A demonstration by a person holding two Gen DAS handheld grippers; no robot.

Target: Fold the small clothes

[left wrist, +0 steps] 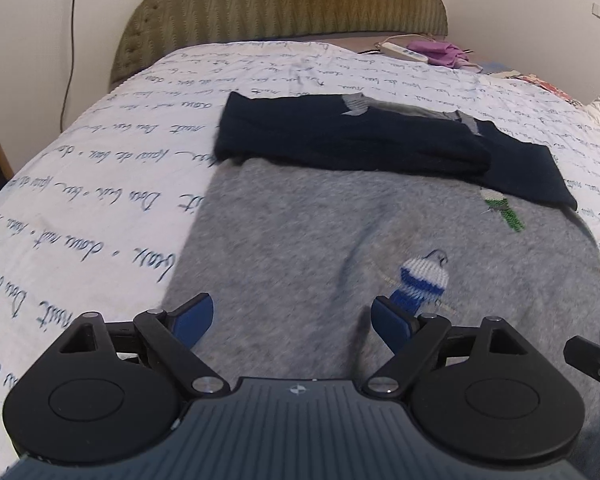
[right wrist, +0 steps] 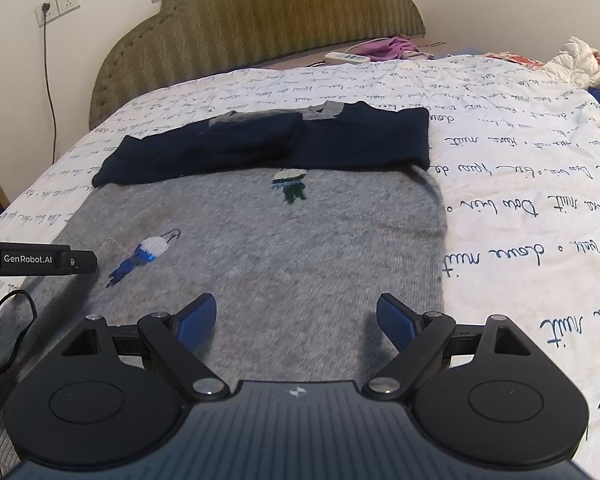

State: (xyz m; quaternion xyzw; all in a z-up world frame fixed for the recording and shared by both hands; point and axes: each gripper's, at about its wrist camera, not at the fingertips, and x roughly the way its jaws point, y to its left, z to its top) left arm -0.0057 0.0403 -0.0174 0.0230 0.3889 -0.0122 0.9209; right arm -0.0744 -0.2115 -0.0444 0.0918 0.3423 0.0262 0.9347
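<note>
Left gripper (left wrist: pixel 292 320) and right gripper (right wrist: pixel 296 322): jaws spread wide, empty, above grey sweater (right wrist: pixel 280 248).

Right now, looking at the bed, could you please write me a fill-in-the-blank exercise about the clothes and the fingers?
1. The sweater has a grey body and ____ sleeves.
2. The sleeves lie folded ____ the top of the sweater.
3. The fingers of the right gripper are ____, with nothing between them.
4. The purple cloth lies near the ____ of the bed.

Missing words: navy; across; open; headboard
</note>
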